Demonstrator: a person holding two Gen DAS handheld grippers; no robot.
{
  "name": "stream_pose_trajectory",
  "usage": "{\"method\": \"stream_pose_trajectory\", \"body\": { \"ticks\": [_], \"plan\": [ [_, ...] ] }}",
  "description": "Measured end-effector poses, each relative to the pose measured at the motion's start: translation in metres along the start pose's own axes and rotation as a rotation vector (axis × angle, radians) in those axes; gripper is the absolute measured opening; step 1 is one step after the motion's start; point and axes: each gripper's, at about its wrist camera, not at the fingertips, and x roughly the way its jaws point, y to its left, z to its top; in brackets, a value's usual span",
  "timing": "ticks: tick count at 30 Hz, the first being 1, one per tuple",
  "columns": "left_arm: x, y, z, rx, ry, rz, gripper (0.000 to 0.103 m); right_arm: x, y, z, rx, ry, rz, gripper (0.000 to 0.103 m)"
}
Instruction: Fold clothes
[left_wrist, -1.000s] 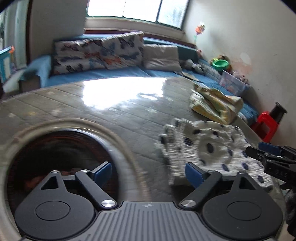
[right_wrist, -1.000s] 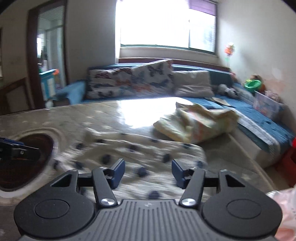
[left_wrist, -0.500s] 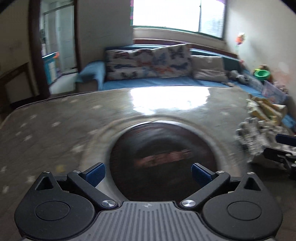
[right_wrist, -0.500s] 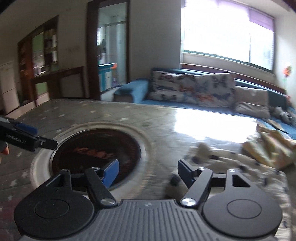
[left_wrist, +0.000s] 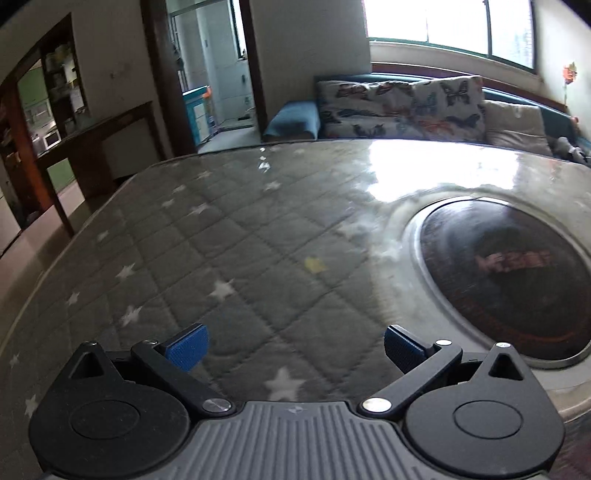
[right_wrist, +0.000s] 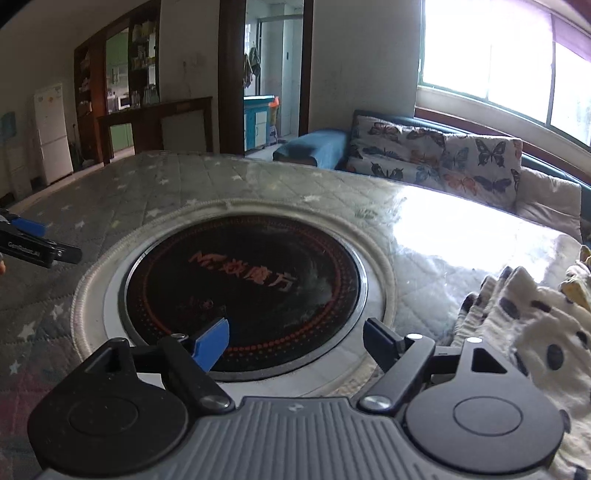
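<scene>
A white garment with dark spots (right_wrist: 528, 325) lies crumpled on the table at the right edge of the right wrist view; a yellow cloth (right_wrist: 576, 284) peeks out behind it. My right gripper (right_wrist: 295, 341) hangs over the black round hob (right_wrist: 243, 291), jaws opening, nothing between them. My left gripper (left_wrist: 293, 349) is open wide over the grey quilted star-print cover (left_wrist: 229, 258), empty, with no clothes in its view. The left gripper's fingers (right_wrist: 33, 242) show at the left edge of the right wrist view.
The round black hob (left_wrist: 506, 269) with red lettering is set in the middle of the table inside a pale ring. A blue sofa with butterfly cushions (right_wrist: 436, 158) runs behind the table under the window. A doorway, dark shelving and a white fridge (right_wrist: 51, 133) stand at far left.
Both views have swung to the left, away from the spotted garment and yellow cloth toward the hob and the quilted cover. Both grippers' jaws stand wider apart than before.
</scene>
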Motion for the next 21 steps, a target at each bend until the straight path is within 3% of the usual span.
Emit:
{"method": "stream_pose_trajectory", "body": {
  "ticks": [17,21],
  "plan": [
    [0.017,0.018,0.001,0.091,-0.051,-0.047,0.103,0.019,0.003,-0.010,-0.035,0.027,-0.012,0.091],
    [0.026,0.027,0.006,0.078,-0.050,-0.099,0.103,0.023,0.006,-0.010,-0.048,0.041,-0.003,0.093]
  ]
}}
